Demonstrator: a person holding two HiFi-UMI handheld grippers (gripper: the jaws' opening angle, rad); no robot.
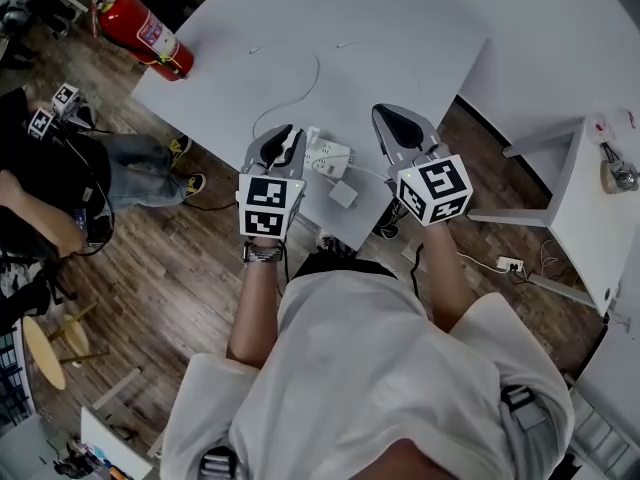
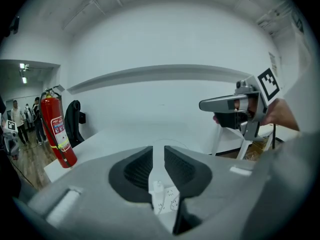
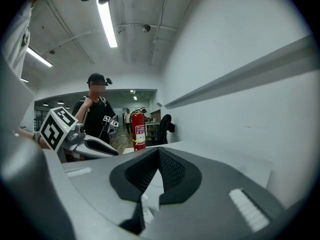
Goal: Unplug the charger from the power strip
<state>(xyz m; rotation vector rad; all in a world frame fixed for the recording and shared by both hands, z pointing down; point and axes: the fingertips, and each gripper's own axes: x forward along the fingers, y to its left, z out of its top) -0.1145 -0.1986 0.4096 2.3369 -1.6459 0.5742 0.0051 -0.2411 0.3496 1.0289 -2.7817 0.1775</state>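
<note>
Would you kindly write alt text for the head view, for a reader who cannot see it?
From above, a person holds the left gripper and right gripper near a white power strip on a white table; a red fire extinguisher sits upper left.

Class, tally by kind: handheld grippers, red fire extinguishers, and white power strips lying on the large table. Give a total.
Grey handheld grippers: 2 (left gripper, right gripper)
Red fire extinguisher: 1
White power strip: 1
Total: 4
</note>
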